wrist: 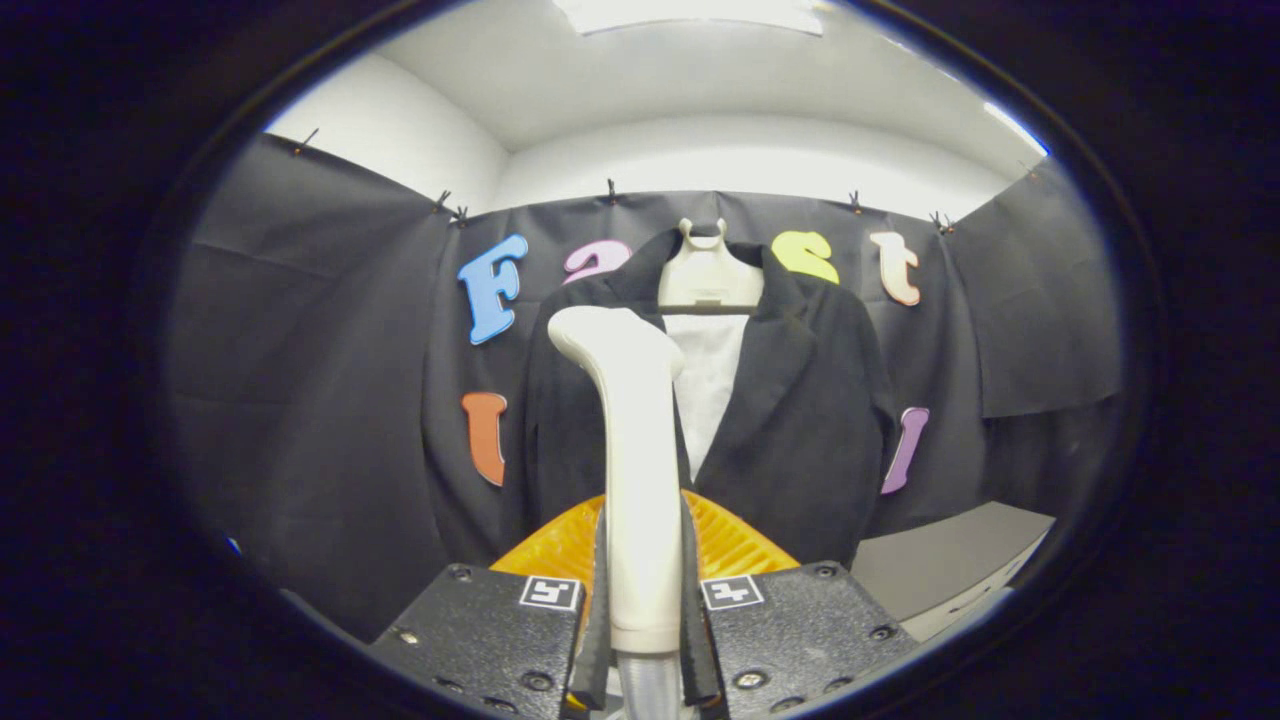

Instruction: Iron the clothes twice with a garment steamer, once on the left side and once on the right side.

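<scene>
Gripper: the gripper looks forward along its two fingers, which stand upright on either side of a white handle; each black block beside them carries a small square marker.
Finger state: both fingers press on the lower part of the steamer handle, one on each side, so they are clenched on it.
Steamer: the garment steamer rises upright from between the fingers; its white handle widens toward the top and bends into a head that points to the left, and a grey tube leaves its foot between the fingers.
Orange part: a ribbed orange piece shows behind the handle, just above the two black blocks; whether it belongs to the gripper or to the steamer cannot be told.
Clothes: a black jacket hangs beyond the steamer, its lapels open over a white shirt front.
Relation: the steamer head overlaps the jacket's left half and hides part of the left lapel; whether head and cloth touch cannot be told.
Hanger: a cream hanger carries the jacket at the collar, against the booth's black cloth wall.
Surroundings: a grey table lies to the right of the jacket's hem, beyond the right finger block; the white ceiling with a light panel spans the top.
</scene>
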{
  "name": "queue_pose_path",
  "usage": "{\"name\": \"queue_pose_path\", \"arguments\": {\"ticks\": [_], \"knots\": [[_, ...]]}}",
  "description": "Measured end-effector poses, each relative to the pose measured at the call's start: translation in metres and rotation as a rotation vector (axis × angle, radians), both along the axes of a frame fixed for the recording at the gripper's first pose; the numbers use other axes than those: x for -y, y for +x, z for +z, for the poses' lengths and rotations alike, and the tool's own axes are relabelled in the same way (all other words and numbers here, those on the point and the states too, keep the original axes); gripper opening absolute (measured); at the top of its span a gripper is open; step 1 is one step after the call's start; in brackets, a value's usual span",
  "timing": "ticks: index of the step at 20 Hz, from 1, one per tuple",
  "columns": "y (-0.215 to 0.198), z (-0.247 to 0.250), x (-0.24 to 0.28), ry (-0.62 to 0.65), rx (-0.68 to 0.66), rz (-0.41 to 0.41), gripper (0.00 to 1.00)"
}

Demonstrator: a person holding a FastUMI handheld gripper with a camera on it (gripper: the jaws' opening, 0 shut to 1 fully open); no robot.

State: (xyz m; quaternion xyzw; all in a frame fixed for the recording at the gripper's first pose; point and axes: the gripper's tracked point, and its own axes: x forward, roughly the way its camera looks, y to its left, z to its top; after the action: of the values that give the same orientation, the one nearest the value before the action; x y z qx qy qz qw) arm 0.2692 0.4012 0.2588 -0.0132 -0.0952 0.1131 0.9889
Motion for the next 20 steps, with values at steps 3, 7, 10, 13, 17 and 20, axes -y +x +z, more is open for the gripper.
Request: {"name": "queue_pose_path", "arguments": {"ticks": [3, 7, 10, 13, 17, 20], "knots": [[0.017, 0.015, -0.011, -0.017, 0.037, -0.026, 0.31], [0.03, -0.019, -0.023, -0.059, -0.034, -0.031, 0.31], [0.026, -0.06, -0.023, -0.094, -0.058, -0.043, 0.31], [0.021, -0.095, -0.018, -0.119, -0.094, -0.05, 0.31], [0.012, -0.131, -0.011, -0.139, -0.133, -0.056, 0.31], [0.006, -0.15, -0.008, -0.15, -0.158, -0.05, 0.31]]}}
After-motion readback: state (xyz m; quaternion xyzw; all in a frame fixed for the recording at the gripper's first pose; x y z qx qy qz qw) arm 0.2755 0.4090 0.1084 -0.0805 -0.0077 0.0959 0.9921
